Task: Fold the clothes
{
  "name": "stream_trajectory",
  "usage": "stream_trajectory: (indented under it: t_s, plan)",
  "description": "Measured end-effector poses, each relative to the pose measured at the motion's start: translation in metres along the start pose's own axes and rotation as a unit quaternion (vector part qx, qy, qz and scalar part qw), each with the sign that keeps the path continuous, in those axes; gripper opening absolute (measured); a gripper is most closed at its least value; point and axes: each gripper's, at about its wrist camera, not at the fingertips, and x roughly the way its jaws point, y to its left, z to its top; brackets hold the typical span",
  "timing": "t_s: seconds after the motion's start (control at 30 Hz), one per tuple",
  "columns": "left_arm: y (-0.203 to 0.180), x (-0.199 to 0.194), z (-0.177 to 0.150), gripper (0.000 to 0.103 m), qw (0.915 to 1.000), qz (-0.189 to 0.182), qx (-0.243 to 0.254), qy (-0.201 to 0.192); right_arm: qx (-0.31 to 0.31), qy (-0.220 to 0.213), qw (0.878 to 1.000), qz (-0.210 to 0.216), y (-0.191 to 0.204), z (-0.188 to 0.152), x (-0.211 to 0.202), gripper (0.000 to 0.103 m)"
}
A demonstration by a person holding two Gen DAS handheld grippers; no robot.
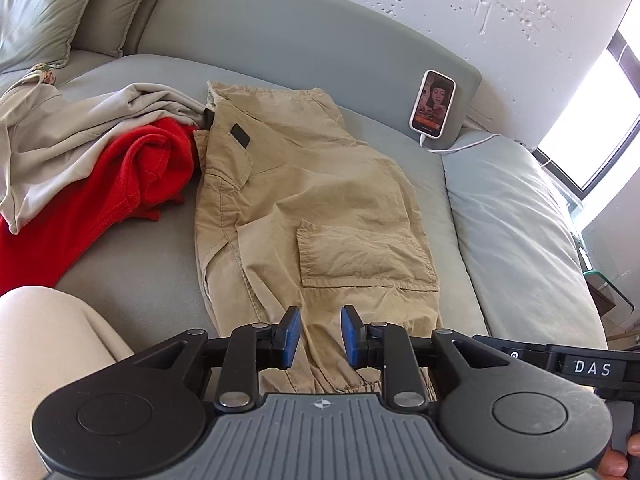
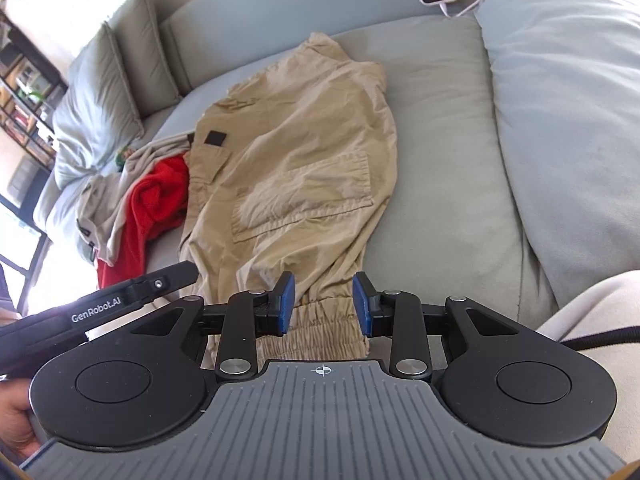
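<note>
Khaki cargo trousers (image 1: 312, 200) lie folded lengthwise on the grey sofa seat (image 1: 132, 280), with the elastic cuffs (image 2: 320, 332) nearest me. My left gripper (image 1: 322, 336) hovers just above the lower leg near the cuffs; its blue pads stand apart and touch no cloth. My right gripper (image 2: 325, 305) hangs over the gathered cuffs, jaws apart, with nothing pinched. In the right wrist view the left gripper's black finger (image 2: 176, 274) pokes in from the left beside the trousers (image 2: 296, 168).
A red garment (image 1: 120, 196) and a beige one (image 1: 76, 136) lie heaped left of the trousers. A phone (image 1: 432, 100) on a white cable leans on the backrest. Cushions sit at back left (image 1: 44, 12) and right (image 1: 520, 224). A person's knee (image 1: 44, 356) is at front left.
</note>
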Motion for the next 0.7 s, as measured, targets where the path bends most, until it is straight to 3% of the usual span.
stream_trajectory:
  t_s: [0.13, 0.23, 0.37, 0.5, 0.63, 0.7]
  plan:
    - [-0.002, 0.006, 0.003, 0.024, 0.9997, 0.014, 0.019, 0.011, -0.001, 0.007, 1.000, 0.004, 0.003, 0.005, 0.013, 0.035]
    - [-0.008, 0.013, 0.002, 0.031, 0.9979, 0.026, 0.048, 0.033, 0.004, 0.013, 1.000, 0.011, 0.005, 0.012, 0.023, 0.035]
    - [-0.010, 0.035, -0.005, 0.033, 0.9949, 0.032, 0.072, 0.063, -0.023, 0.012, 0.999, 0.022, 0.015, 0.014, 0.039, 0.035]
    - [-0.007, 0.053, -0.015, 0.032, 0.9899, 0.046, 0.103, 0.086, -0.065, 0.048, 0.997, -0.012, 0.016, 0.010, 0.075, 0.032]
    - [-0.001, 0.030, -0.006, 0.033, 0.9931, 0.034, 0.074, 0.084, -0.069, 0.054, 0.996, -0.015, 0.014, 0.009, 0.065, 0.032]
    - [0.012, 0.017, -0.002, 0.042, 0.9966, 0.026, 0.033, 0.070, -0.060, 0.055, 0.997, -0.006, 0.011, 0.011, 0.051, 0.034]
